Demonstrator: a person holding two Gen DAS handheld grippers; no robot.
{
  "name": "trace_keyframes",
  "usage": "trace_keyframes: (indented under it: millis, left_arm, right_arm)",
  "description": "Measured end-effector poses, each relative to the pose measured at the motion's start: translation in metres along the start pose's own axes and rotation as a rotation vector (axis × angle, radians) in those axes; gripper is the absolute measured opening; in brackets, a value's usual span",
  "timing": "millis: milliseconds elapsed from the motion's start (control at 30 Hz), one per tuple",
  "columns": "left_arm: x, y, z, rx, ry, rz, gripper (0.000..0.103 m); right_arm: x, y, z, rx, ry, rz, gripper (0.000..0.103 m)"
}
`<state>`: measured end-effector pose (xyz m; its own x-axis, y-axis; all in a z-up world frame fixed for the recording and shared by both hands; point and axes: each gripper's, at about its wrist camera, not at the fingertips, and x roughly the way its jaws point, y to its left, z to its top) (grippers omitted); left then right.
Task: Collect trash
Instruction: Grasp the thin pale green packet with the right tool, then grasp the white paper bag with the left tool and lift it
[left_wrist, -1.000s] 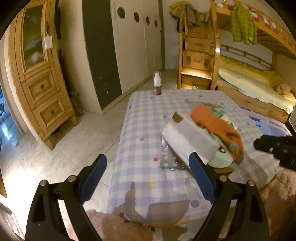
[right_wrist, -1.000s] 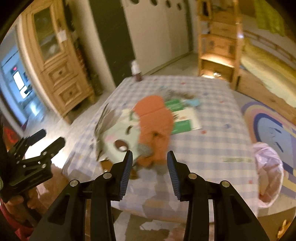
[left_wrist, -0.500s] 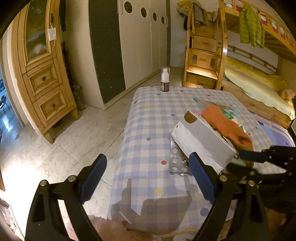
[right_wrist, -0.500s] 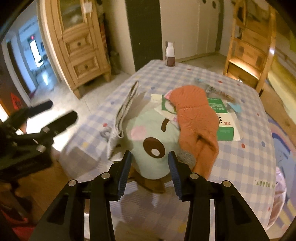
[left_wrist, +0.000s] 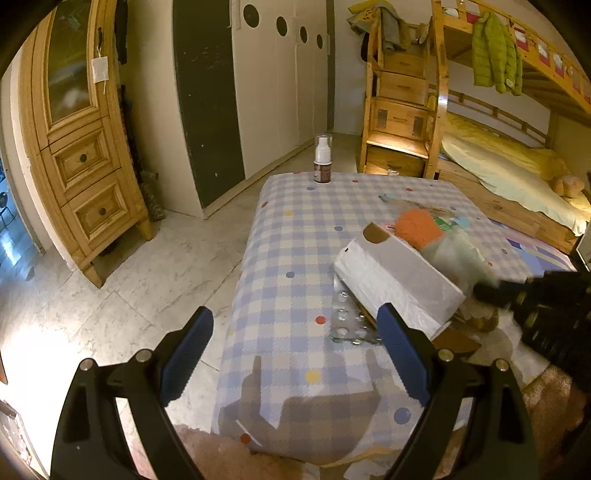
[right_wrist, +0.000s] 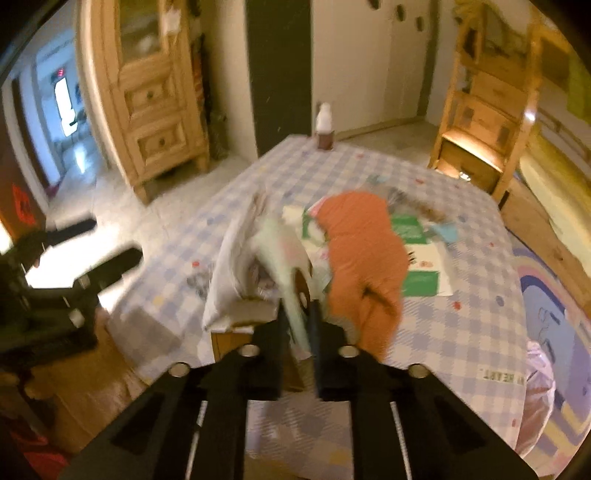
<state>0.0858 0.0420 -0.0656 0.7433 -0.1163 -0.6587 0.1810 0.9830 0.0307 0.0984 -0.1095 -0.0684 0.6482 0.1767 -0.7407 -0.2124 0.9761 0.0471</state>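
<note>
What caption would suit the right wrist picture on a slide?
Right gripper shut on a pale green paper plate beside an orange cloth on the checked table.

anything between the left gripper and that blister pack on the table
Nothing visible: only bare tablecloth lies between the open left gripper and the blister pack. The white bag overlaps the pack's far edge, though.

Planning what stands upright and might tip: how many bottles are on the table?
1. The small bottle with a white top and brown label stands upright at the table's far edge, apart from the clutter. Others could be hidden under that pile.
</note>
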Motion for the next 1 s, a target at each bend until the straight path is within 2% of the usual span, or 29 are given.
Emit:
trace_keyframes:
  millis: [200, 333, 533, 667, 833, 933, 967, 1000]
  left_arm:
    - [-0.003, -0.016, -0.003, 0.037, -0.006, -0.059, 0.088]
    - [0.005, -0.038, -0.008, 0.074, 0.018, -0.093, 0.088]
    - [0.021, -0.059, -0.015, 0.092, 0.063, -0.129, 0.087]
    - [0.029, -0.065, -0.016, 0.096, 0.084, -0.124, 0.075]
    - [0.025, -0.074, -0.018, 0.134, 0.058, -0.135, 0.074]
    - [0.031, -0.081, -0.017, 0.163, 0.075, -0.109, 0.074]
    - [0.035, -0.082, -0.016, 0.161, 0.086, -0.101, 0.073]
    - [0.039, -0.08, -0.016, 0.146, 0.105, -0.102, 0.067]
  right_arm:
    - [-0.038, -0.022, 0.012, 0.104, -0.117, 0.017, 0.006]
    - [-0.056, -0.035, 0.011, 0.122, -0.149, -0.027, 0.006]
    - [-0.059, -0.053, 0.001, 0.164, -0.144, -0.045, 0.006]
    - [-0.054, -0.061, -0.006, 0.191, -0.124, -0.036, 0.006]
    - [-0.052, -0.065, -0.012, 0.203, -0.107, -0.029, 0.006]
    - [-0.05, -0.066, -0.014, 0.21, -0.101, -0.025, 0.006]
    - [-0.05, -0.067, -0.014, 0.213, -0.1, -0.023, 0.006]
    - [-0.05, -0.067, -0.015, 0.215, -0.099, -0.021, 0.006]
